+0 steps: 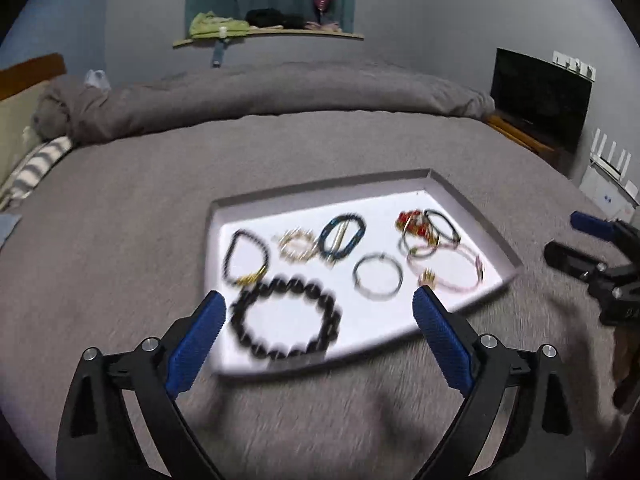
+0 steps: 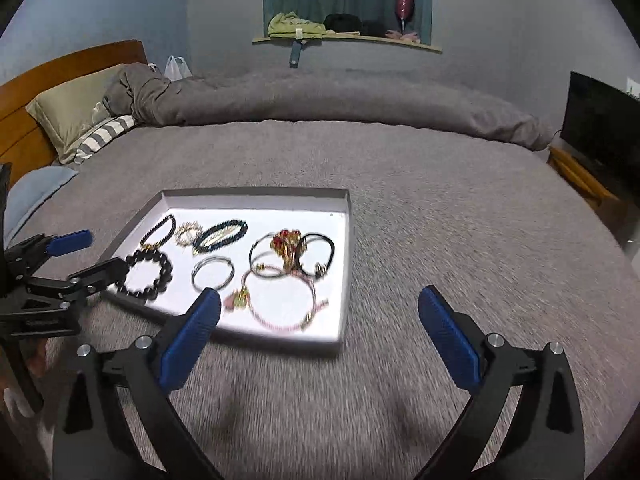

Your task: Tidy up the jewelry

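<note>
A shallow white tray (image 1: 320, 186) (image 2: 256, 193) lies on the grey bed cover and holds several bracelets. A large black bead bracelet (image 1: 286, 318) (image 2: 146, 276) lies at its near left. Beside it are a silver bangle (image 1: 377, 276) (image 2: 213, 273) and a pink bracelet (image 1: 452, 272) (image 2: 280, 304). Farther back lie a teal bead bracelet (image 1: 343, 236) (image 2: 220, 235) and a tangle of red and black pieces (image 1: 424, 228) (image 2: 296, 252). My left gripper (image 1: 320, 294) (image 2: 100, 254) hovers open over the tray's near edge, empty. My right gripper (image 2: 320, 293) (image 1: 568, 240) stands open and empty off the tray's right corner.
A rolled grey duvet (image 2: 360, 100) runs along the far side of the bed. Pillows (image 2: 76, 116) and a wooden headboard (image 2: 24, 92) are at the left. A dark TV (image 2: 604, 120) on a wooden stand is at the right. A wall shelf (image 2: 348, 38) holds clothes.
</note>
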`<state>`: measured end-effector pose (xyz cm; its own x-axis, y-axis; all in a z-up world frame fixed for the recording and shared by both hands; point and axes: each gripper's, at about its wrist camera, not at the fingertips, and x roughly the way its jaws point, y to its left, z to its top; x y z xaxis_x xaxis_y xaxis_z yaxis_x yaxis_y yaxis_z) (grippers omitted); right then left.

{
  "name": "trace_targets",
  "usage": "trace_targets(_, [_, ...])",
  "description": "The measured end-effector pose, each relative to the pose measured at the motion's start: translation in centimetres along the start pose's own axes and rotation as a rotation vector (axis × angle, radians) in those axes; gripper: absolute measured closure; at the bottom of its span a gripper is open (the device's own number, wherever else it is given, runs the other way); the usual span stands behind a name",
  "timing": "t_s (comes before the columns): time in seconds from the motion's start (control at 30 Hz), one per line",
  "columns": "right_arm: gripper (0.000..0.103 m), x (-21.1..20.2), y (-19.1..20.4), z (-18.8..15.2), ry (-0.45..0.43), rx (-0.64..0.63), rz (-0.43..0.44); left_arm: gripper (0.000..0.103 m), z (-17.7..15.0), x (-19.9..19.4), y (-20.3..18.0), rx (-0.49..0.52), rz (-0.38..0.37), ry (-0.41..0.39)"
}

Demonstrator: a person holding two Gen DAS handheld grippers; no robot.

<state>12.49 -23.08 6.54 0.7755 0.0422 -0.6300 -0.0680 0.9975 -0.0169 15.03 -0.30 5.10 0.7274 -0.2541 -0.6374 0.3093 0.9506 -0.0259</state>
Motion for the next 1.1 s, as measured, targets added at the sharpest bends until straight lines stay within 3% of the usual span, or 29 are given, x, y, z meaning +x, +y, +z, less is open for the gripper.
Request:
trace_targets(0.23, [0.005,-2.2,1.9,-3.4,-0.022,-0.018,-0.031,0.005,-4.7,-3.4,0.5,0.001,0.123,0.001])
trace_targets(0.43, [0.005,-1.4,2.5,-5.9,0.018,0.066,0.000,0.005,-7.4,-4.2,0.6,-0.059,0.142,-0.005])
trace_targets(0.6, [0.005,-1.0,3.0,-7.1,-0.047,0.075,-0.022,0.005,-7.9,-4.0,-0.5,-0.014,0.175,-0.073])
trace_targets(0.8, [0.005,-0.2,4.1,-7.8,-0.076,-0.009,-0.043,0.005,-8.4,-3.1,-1.7,0.042,0.169,-0.082])
trace_targets(1.1, [0.005,-0.7,6.0,-8.7,-0.115,-0.108,-0.049,0.005,-9.0,-3.0,-1.7,0.039,0.139,-0.100])
